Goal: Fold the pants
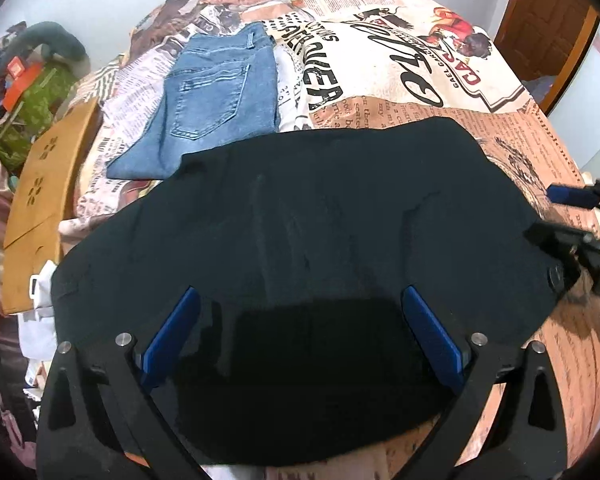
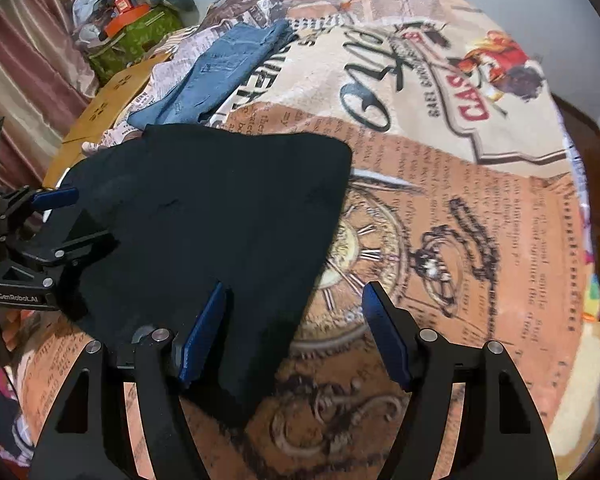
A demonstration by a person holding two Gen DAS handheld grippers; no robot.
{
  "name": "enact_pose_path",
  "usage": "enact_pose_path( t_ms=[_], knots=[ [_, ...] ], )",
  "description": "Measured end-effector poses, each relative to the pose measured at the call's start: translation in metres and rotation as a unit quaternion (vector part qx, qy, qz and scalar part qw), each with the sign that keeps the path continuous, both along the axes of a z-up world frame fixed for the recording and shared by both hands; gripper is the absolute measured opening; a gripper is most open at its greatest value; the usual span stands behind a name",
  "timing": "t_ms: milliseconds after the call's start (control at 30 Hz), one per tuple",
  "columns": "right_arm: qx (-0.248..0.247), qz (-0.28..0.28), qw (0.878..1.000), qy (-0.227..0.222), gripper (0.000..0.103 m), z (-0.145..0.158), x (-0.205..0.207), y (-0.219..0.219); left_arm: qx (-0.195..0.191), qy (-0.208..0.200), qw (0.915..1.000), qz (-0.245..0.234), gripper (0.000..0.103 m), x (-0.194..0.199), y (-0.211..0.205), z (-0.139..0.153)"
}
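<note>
Black pants [image 1: 300,216] lie folded and flat on the printed bedspread [image 1: 400,68]. They also show in the right wrist view [image 2: 220,208]. My left gripper [image 1: 300,300] is open and hovers over the near part of the black pants, holding nothing. My right gripper [image 2: 294,300] is open above the pants' right near corner, empty. The right gripper shows at the right edge of the left wrist view [image 1: 556,216]; the left gripper shows at the left of the right wrist view [image 2: 88,220].
Folded blue jeans [image 1: 212,100] lie beyond the black pants, also in the right wrist view [image 2: 224,68]. A wooden bed board [image 1: 40,200] runs along the left. A green bag with clutter [image 2: 136,32] sits at the far left. A wooden door [image 1: 548,20] is far right.
</note>
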State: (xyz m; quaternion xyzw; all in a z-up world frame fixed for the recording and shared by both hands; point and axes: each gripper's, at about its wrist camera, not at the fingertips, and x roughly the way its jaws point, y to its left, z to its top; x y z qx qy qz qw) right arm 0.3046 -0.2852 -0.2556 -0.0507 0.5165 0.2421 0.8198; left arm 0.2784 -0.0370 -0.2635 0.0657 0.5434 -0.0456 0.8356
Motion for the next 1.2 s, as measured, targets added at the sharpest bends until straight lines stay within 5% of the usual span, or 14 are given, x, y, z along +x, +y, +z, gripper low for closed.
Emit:
enact_pose_path(
  t_ms=[300, 600, 900, 1200],
  knots=[
    [0.016, -0.013, 0.999, -0.043, 0.067, 0.037, -0.013, 0.003, 0.025, -0.076, 0.9953, 0.055, 0.102, -0.029, 0.035, 0.044],
    [0.029, 0.005, 0.997, -0.069, 0.070, 0.054, -0.022, 0.037, -0.007, -0.135, 0.9768, 0.166, 0.102, -0.063, 0.117, 0.082],
    [0.019, 0.031, 0.998, -0.058, 0.073, 0.043, -0.022, 0.080, -0.016, -0.070, 0.9641, 0.256, 0.102, -0.088, 0.198, 0.041],
    [-0.029, 0.052, 0.998, -0.020, 0.077, 0.009, -0.014, 0.108, -0.144, 0.014, 0.9404, 0.308, 0.102, -0.110, 0.242, -0.011]
  ],
)
